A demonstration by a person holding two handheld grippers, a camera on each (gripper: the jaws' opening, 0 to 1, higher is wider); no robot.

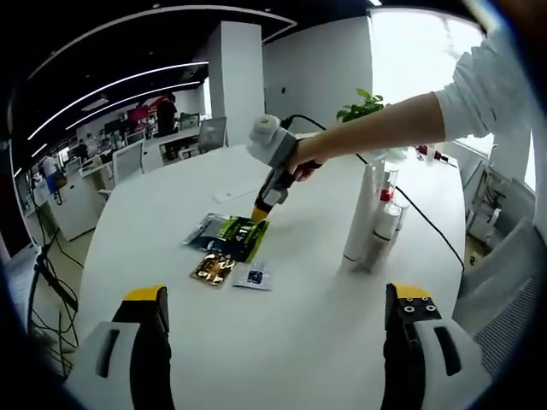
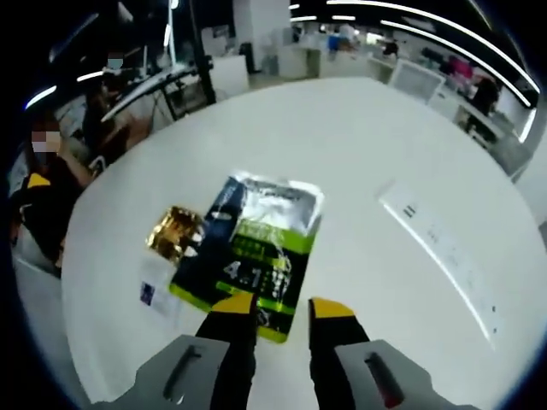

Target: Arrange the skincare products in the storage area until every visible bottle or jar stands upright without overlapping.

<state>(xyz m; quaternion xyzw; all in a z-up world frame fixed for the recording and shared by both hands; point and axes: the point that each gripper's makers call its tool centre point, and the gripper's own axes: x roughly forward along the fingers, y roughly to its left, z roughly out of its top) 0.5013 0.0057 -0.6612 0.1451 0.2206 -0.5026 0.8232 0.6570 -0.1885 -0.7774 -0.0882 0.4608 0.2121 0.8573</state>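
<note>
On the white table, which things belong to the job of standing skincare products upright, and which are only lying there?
For the job:
- white bottles, standing upright in a cluster
- green-and-black sachet, lying flat at the right gripper tips
- gold sachet
- small white sachet

Just lying about:
- black cable
- potted plant
- white paper strip

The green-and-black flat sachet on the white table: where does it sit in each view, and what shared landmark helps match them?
Left gripper view: the green-and-black sachet lies left of centre, under the right gripper.
Right gripper view: it lies centre to lower centre, its near edge just ahead of the jaw tips.
Shared landmark: the small gold foil packet beside it.
</note>
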